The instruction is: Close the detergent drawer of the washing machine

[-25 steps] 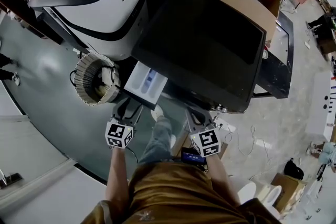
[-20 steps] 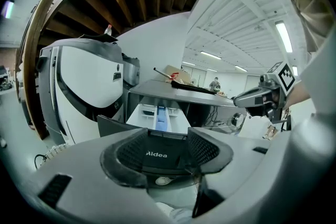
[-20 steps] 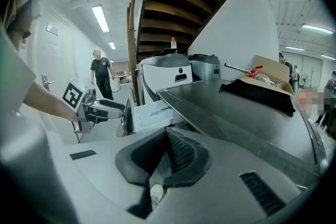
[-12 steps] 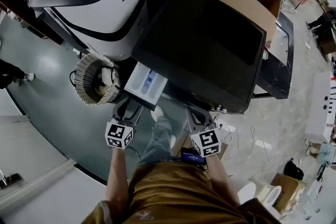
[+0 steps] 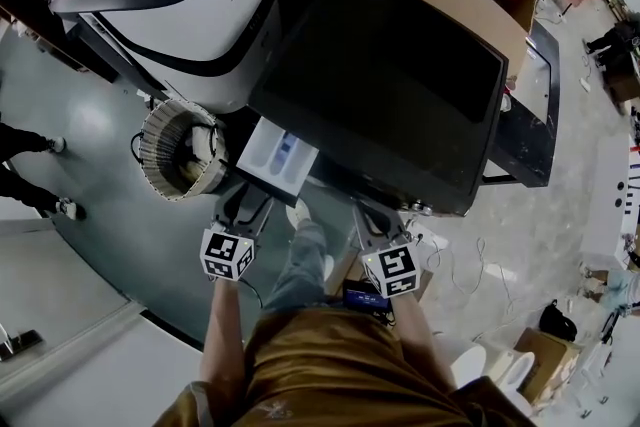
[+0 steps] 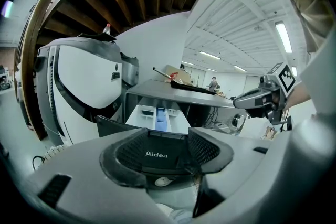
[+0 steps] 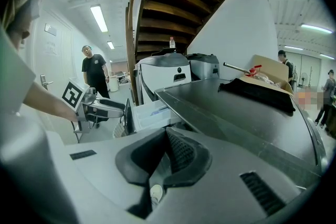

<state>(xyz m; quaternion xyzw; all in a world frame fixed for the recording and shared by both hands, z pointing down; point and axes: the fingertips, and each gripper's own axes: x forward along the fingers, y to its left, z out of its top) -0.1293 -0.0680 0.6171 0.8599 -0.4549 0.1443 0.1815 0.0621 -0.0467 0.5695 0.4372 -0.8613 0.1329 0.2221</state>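
The left claw [image 6: 167, 135] is spread open, its pads [image 6: 202, 147] either side of the dark Midea-marked front of the detergent drawer [image 6: 157, 114], which lies just ahead of them, though I cannot tell whether they touch it. The right claw [image 7: 165, 132] is pinched together on nothing, held in front of the washing machine [image 5: 390, 85] and well right of the drawer. The drawer stands pulled out from the machine's front left corner, white compartments showing, beside a white appliance [image 5: 190, 5].
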